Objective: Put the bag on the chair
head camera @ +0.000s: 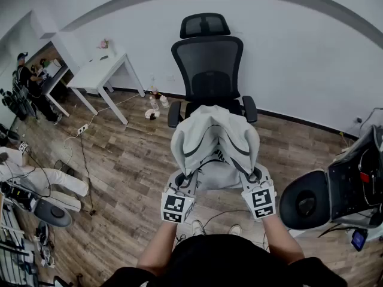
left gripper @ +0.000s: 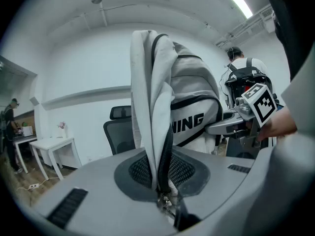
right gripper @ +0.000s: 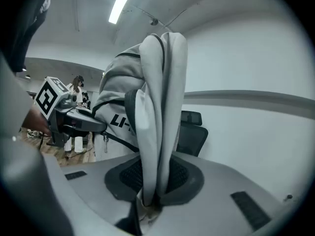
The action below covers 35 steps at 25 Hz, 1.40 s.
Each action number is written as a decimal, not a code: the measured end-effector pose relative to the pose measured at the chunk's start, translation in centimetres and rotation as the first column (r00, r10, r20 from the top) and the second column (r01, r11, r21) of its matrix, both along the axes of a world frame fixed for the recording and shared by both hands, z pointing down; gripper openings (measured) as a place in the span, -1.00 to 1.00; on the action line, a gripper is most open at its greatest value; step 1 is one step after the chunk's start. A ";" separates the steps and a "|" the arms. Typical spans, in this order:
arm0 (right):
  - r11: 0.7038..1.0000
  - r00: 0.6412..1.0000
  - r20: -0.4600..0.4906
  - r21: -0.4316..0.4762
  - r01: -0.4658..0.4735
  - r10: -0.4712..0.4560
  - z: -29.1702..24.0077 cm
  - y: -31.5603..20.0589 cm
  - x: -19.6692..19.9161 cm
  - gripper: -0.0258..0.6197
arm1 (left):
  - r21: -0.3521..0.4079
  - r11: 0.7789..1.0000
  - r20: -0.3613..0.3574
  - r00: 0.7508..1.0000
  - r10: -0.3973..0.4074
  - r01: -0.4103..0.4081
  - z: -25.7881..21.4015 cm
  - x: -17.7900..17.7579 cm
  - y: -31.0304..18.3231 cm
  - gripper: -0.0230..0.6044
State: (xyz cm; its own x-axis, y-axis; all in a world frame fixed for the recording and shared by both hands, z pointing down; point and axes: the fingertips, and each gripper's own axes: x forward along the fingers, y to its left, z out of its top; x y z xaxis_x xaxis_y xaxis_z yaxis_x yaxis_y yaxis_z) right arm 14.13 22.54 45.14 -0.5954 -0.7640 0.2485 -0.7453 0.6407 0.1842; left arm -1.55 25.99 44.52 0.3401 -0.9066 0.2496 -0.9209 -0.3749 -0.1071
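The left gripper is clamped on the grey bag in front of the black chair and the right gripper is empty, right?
Not empty: the right gripper is shut on the bag too, as the right gripper view shows. The left gripper does clamp it, before the chair.

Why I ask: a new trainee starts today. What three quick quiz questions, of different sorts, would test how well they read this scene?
1. True or false: only the left gripper grips the bag.
2. In the head view, what stands by the wall to the left of the chair? A. white table B. red sofa C. fridge
3. Which parts of the chair show above the bag in the head view?

Key
1. False: the right gripper is clamped on the bag's fabric too.
2. A
3. The backrest and headrest.
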 end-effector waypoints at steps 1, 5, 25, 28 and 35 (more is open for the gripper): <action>1.000 1.000 -0.003 0.000 0.000 0.000 -0.1 0.3 0.0 -0.67 | -0.004 1.000 -0.005 1.000 0.001 -0.001 0.0 0.0 0.3 -0.76; 1.000 1.000 -0.011 -0.001 0.001 -0.001 -0.5 1.3 -0.6 -0.67 | -0.012 1.000 -0.020 1.000 0.006 -0.006 0.0 -0.6 1.2 -0.76; 0.997 0.997 0.006 -0.023 -0.074 0.074 0.4 2.3 -9.8 -0.67 | -0.025 0.994 -0.050 0.993 0.108 -0.109 1.1 -9.9 0.5 -0.76; 0.996 0.997 0.002 -0.030 -0.082 0.082 0.7 2.3 -11.0 -0.68 | -0.032 0.994 -0.043 0.994 0.105 -0.107 1.6 -11.2 0.3 -0.76; 0.995 0.996 -0.005 -0.052 -0.089 0.089 1.7 0.3 -12.4 -0.68 | -0.074 0.993 -0.035 0.995 0.094 -0.097 3.0 -12.6 -1.7 -0.76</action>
State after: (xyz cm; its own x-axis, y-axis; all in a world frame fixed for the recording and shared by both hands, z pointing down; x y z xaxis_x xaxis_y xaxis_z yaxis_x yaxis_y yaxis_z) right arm 1.78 22.85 46.85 -0.5248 -0.7998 0.2913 -0.7994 0.5807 0.1541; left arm -14.13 24.26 47.50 0.4329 -0.8488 0.3036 -0.8830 -0.4671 -0.0468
